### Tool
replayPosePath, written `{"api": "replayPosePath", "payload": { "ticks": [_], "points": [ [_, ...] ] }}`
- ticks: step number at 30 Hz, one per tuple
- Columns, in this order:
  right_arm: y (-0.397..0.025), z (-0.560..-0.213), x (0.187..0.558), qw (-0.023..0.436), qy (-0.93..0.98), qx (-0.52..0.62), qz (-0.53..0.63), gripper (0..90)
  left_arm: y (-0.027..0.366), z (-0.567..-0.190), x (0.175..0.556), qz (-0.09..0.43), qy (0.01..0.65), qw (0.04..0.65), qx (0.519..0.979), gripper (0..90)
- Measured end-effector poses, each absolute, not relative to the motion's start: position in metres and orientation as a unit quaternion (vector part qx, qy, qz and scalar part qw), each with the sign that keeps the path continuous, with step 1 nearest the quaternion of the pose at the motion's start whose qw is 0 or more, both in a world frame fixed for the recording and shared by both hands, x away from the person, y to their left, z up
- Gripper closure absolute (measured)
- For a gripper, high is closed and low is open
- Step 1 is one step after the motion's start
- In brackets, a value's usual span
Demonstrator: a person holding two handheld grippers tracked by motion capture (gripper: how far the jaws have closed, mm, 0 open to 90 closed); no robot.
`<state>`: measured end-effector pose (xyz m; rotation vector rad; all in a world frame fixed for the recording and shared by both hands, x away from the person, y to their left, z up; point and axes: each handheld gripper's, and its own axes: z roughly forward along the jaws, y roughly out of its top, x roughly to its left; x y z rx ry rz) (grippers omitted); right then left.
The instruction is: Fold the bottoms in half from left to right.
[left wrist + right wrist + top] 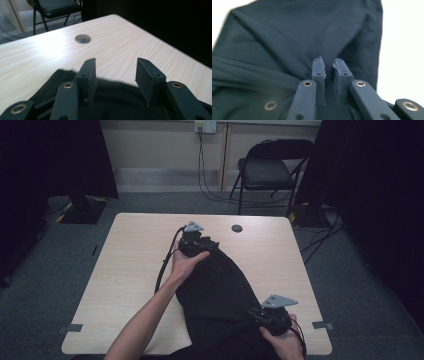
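**Black cloth pinned at both ends on the bench**

The right claw (329, 66) is seen nearly shut, its jaws pressed close with a fold of the black cloth (294, 37) pinched between them, creases being drawn toward the grip. In the high view, that right claw (270, 312) is held at the near right corner of the bench (130, 255), with the right hand (281, 340) wrapped round it from below. The left claw (116, 75) is spread wide, its jaws standing apart over the cloth's far edge (112, 87), nothing gripped between them. It is held by the left hand (186, 262) near the middle of the bench. The cloth (220, 290) is stretched diagonally between the two claws. A round hole (83, 38) is spotted beyond, and a folding chair (267, 170) behind the bench.
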<state>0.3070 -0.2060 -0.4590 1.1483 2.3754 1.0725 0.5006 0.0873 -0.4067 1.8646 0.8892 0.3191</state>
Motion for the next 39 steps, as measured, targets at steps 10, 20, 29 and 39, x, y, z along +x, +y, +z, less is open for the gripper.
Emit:
{"api": "replayPosePath", "payload": {
  "ticks": [10, 20, 29, 39],
  "points": [
    [-0.218, -0.453, 0.304, 0.190, 0.823, 0.419, 0.334, 89.2, 0.146, -0.441, 0.444, 0.124, 0.355, 0.446, 0.812, 71.0],
    [-0.156, -0.459, 0.306, 0.122, 0.846, 0.322, 0.408, 75.7, 0.149, -0.468, 0.388, 0.063, 0.321, 0.407, 0.853, 72.2],
    [-0.096, -0.487, 0.322, 0.102, 0.884, 0.253, 0.380, 70.3, 0.136, -0.490, 0.387, 0.104, 0.322, 0.363, 0.868, 66.8],
    [-0.067, -0.501, 0.353, 0.118, 0.870, 0.259, 0.402, 61.3, 0.141, -0.492, 0.429, 0.149, 0.357, 0.355, 0.851, 70.2]
  ]
}}
